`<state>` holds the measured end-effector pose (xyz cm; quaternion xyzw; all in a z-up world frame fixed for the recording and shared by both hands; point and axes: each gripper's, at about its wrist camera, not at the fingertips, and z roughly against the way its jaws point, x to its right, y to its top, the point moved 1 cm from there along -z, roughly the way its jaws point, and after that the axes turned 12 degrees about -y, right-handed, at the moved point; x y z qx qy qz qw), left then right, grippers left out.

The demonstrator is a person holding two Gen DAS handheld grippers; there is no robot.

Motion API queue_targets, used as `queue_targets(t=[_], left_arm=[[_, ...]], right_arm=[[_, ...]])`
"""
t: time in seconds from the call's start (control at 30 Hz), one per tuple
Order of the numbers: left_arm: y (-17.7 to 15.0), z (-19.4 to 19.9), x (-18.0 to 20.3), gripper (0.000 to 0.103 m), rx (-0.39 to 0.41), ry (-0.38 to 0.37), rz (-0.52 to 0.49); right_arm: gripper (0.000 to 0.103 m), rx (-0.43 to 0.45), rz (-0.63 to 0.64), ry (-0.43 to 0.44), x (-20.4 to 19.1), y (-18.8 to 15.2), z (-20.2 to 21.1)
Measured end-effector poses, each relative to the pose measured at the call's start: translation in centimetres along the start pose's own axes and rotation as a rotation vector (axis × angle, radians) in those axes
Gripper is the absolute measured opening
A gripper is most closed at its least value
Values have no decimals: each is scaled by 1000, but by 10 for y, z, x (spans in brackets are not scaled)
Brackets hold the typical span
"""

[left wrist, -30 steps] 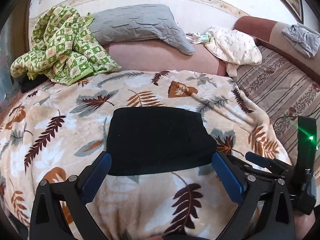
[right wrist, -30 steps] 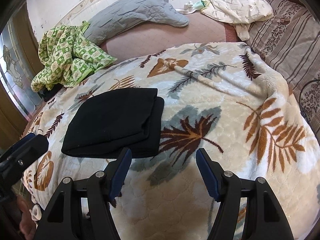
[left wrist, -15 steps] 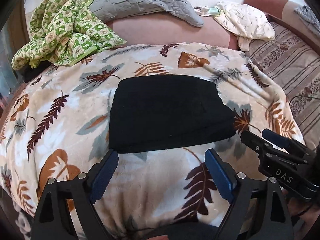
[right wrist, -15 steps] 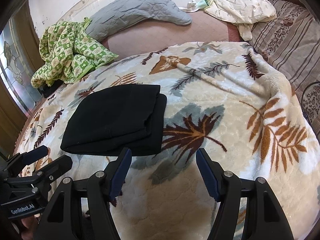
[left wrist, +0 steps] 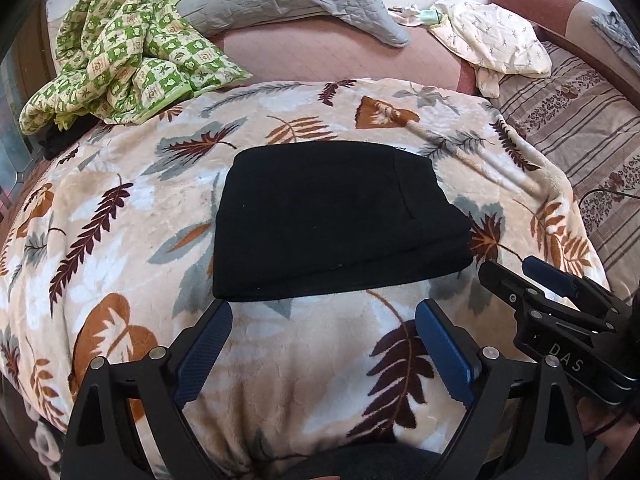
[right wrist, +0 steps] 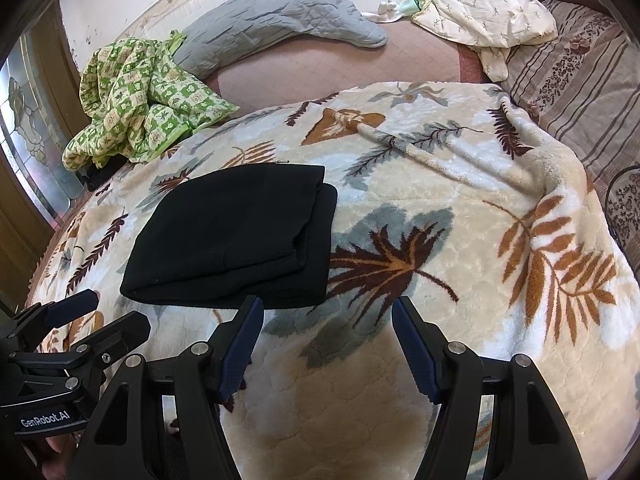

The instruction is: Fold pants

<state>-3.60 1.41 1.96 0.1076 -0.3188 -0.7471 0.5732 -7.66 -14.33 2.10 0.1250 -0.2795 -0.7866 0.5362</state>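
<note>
The black pants lie folded into a compact, layered rectangle on a leaf-patterned blanket; the right wrist view shows them to the left of centre. My left gripper hovers just short of their near edge. Its jaws are opening wide, with only blanket between the blue pads. My right gripper stands open over the blanket by the pants' near right corner and holds nothing. Each gripper also shows in the other's view: the right gripper at the lower right, the left gripper at the lower left.
A crumpled green checked quilt and a grey pillow lie at the back of the bed. A cream printed cloth sits at the back right. Right of the blanket is a striped sheet with a thin black cable.
My left gripper drew back toward the bed's near edge and tipped down; the pants' near edge, earlier between its pads, now lies beyond the fingertips. The right gripper stayed put.
</note>
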Motion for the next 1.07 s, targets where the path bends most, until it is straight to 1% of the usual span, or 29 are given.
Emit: queue_targets(t=[0.2, 0.73, 0.8, 0.93, 1.07], left_arm=[[-1, -1, -1, 94, -4, 1, 12], [0, -3, 1, 94, -7, 0, 3], [-1, -3, 1, 94, -4, -2, 3], [-2, 1, -1, 95, 28, -4, 22], [-3, 1, 2, 95, 25, -1, 20]], right_arm=[[68, 1, 2, 0, 0, 0, 0], [68, 0, 3, -1, -2, -1, 0], [68, 1, 2, -1, -2, -1, 0], [68, 1, 3, -2, -2, -1, 0], [68, 1, 2, -3, -2, -2, 0]])
